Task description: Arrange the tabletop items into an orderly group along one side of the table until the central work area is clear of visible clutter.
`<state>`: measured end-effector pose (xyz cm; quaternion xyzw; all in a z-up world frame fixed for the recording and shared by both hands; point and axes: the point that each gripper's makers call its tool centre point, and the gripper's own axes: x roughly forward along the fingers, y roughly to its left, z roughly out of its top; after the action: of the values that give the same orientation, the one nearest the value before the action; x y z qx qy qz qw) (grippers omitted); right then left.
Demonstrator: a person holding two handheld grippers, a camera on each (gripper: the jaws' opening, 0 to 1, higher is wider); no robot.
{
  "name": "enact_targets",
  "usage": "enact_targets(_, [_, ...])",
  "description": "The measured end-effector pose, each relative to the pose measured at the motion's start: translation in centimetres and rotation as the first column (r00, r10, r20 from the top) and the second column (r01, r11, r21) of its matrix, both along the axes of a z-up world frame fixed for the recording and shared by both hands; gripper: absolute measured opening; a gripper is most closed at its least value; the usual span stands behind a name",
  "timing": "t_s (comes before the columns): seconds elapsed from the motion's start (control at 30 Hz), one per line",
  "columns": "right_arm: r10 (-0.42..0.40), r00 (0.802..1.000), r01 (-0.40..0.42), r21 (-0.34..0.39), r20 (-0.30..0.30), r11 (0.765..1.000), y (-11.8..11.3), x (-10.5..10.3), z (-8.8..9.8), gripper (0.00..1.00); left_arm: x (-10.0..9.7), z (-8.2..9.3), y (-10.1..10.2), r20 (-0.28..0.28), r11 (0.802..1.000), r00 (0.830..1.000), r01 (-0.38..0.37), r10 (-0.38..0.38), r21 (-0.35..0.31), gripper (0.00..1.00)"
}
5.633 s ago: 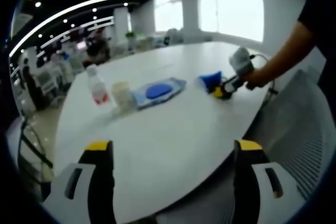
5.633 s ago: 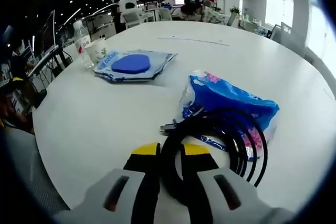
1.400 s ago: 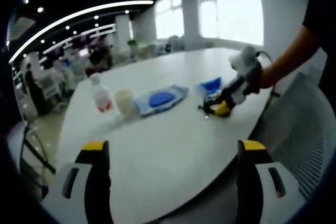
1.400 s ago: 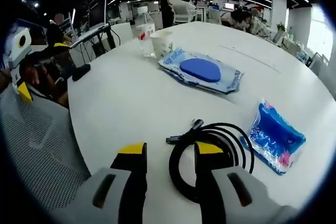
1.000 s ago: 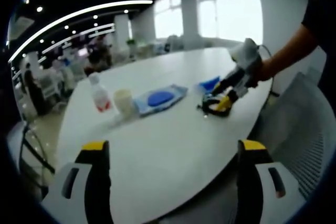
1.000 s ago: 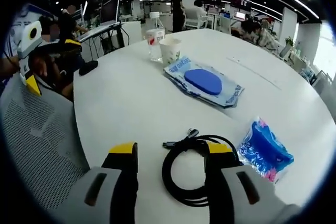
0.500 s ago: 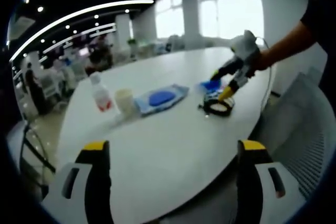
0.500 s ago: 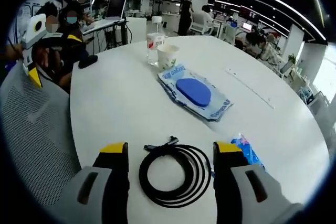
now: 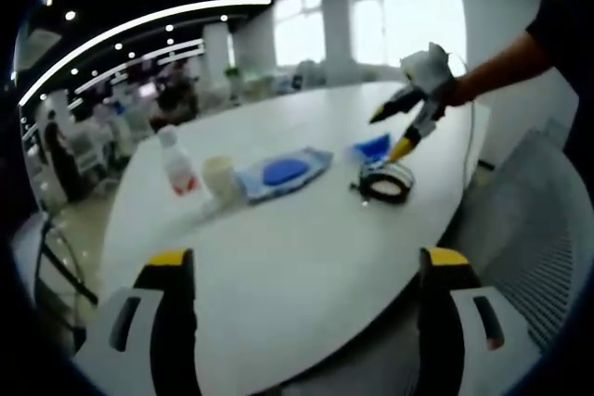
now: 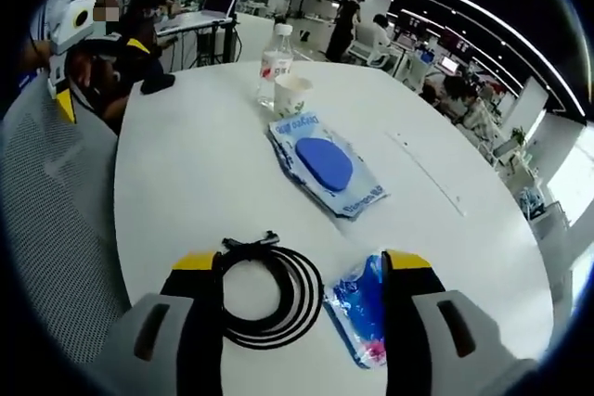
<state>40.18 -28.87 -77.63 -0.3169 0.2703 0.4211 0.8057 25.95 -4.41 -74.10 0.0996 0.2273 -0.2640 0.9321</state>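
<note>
Right gripper view: right tongs (image 10: 302, 271) apart above coiled cable (image 10: 264, 296), partly hiding blue packet (image 10: 360, 311).

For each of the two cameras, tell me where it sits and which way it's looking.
Left gripper view: rides low at the table's near edge, facing across it; own open tool, plus the person's arm holding the right tool.
Right gripper view: above the table, looking down; own open tool over the cable coil.
Shared: coil, blue packet, wipes pack, cup, bottle.
</note>
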Motion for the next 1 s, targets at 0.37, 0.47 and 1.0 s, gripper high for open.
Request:
enact_targets(0.37, [0.016, 0.999, -0.013, -0.064, 0.045, 0.998, -2.6, 2.5, 1.2, 0.70, 0.0, 0.0, -0.1, 0.002, 1.000, 1.000, 0.001, -0.001, -0.008, 0.97])
enact_targets(0.47, [0.027, 0.998, -0.022, -0.073, 0.065, 0.997, -3.3, 3.3, 1.7, 0.70, 0.0, 0.1, -0.1, 0.003, 1.000, 1.000, 0.000, 0.000, -0.010, 0.97])
enact_targets(1.0, [0.059, 0.995, -0.044, -0.166, 0.084, 0.985, -6.6, 6.0, 0.8, 0.58, 0.0, 0.0, 0.1, -0.002, 1.000, 1.000, -0.005, 0.005, -0.002, 0.97])
